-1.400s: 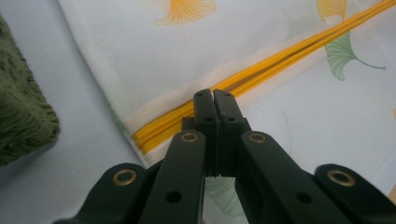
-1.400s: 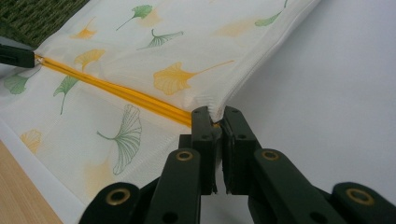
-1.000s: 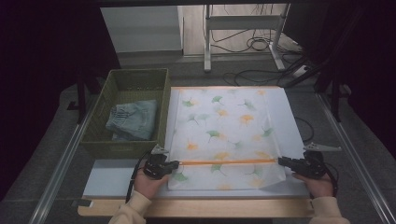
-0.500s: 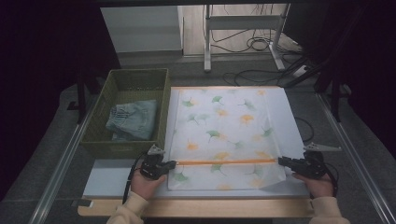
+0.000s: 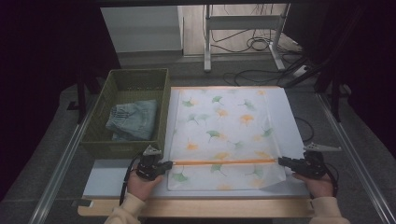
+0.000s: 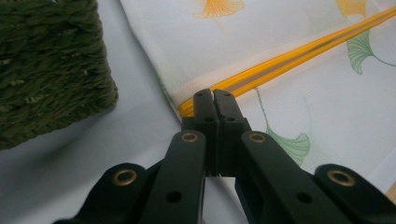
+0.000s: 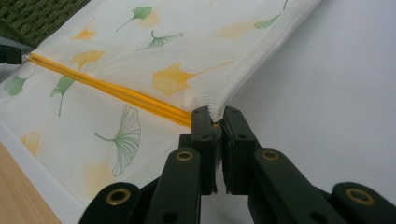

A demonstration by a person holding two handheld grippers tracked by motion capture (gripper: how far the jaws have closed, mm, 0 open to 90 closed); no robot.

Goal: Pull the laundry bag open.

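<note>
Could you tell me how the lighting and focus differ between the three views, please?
High view: dim and soft, dark surroundings, the cloth brightest. Left gripper view: evenly lit, cloth weave crisp, green basket slightly soft. Right gripper view: bright, orange hem sharp near the right gripper, softer farther off.

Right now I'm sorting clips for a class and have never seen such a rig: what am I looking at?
A person at a table holds a two-jaw tool in each hand. One camera looks down from above; one rides on each tool. A white cloth printed with leaves lies on a white board, an orange-edged fold across it. The left tool and right tool are each shut on one end of that fold. Beside the cloth, a green basket holds folded jeans.
</note>
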